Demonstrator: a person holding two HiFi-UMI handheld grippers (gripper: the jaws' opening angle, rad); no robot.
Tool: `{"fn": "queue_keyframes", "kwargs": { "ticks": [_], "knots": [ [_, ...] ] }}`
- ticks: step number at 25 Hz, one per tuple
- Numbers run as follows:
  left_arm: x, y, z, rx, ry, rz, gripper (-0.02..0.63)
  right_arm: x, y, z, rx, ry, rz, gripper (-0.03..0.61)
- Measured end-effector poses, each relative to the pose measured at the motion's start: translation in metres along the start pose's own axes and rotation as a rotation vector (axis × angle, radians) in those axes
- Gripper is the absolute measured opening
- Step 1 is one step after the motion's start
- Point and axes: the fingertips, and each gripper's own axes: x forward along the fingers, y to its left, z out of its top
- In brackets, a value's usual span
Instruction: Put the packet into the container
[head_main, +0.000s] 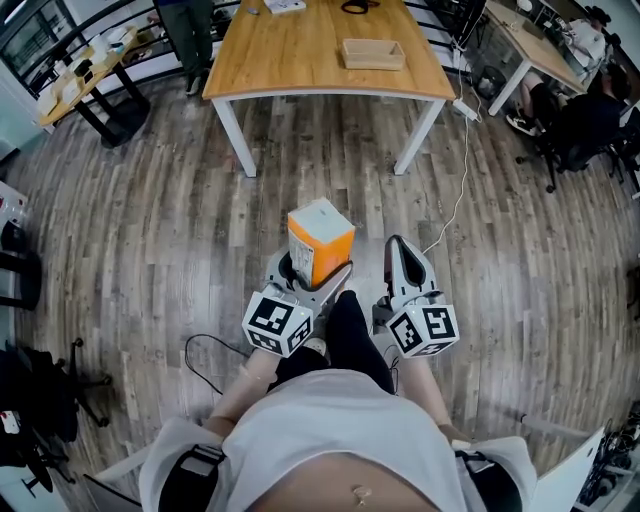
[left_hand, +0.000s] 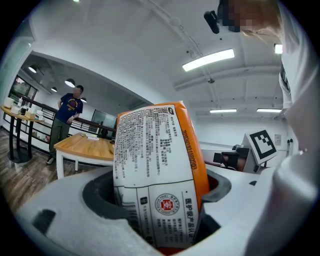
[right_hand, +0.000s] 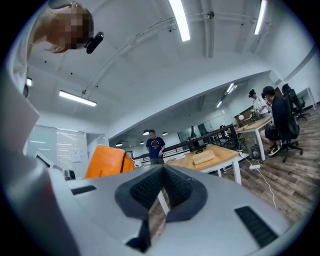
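Note:
An orange and white packet (head_main: 320, 240) stands upright between the jaws of my left gripper (head_main: 310, 272), which is shut on it. In the left gripper view the packet (left_hand: 157, 180) fills the middle, printed white side facing the camera. My right gripper (head_main: 405, 262) is held beside it, tilted up, jaws closed with nothing between them; the right gripper view shows the packet (right_hand: 106, 161) at its left. A shallow wooden container (head_main: 373, 54) lies on the wooden table (head_main: 300, 60) ahead, and shows small in the right gripper view as the container (right_hand: 203, 157).
The table's white legs (head_main: 233, 135) stand on a plank floor. A white cable (head_main: 455, 205) runs across the floor at the right. A person (head_main: 190, 35) stands beyond the table's left corner. More desks and seated people (head_main: 570, 110) are at the far right.

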Motion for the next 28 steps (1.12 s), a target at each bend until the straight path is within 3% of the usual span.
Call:
{"fn": "queue_keyframes", "kwargs": {
  "ticks": [28],
  "knots": [
    [0.170,0.069,0.029,-0.029,0.000,0.078,0.393,0.143,-0.109,0.028,0.015,0.048,0.054,0.011]
  ]
}}
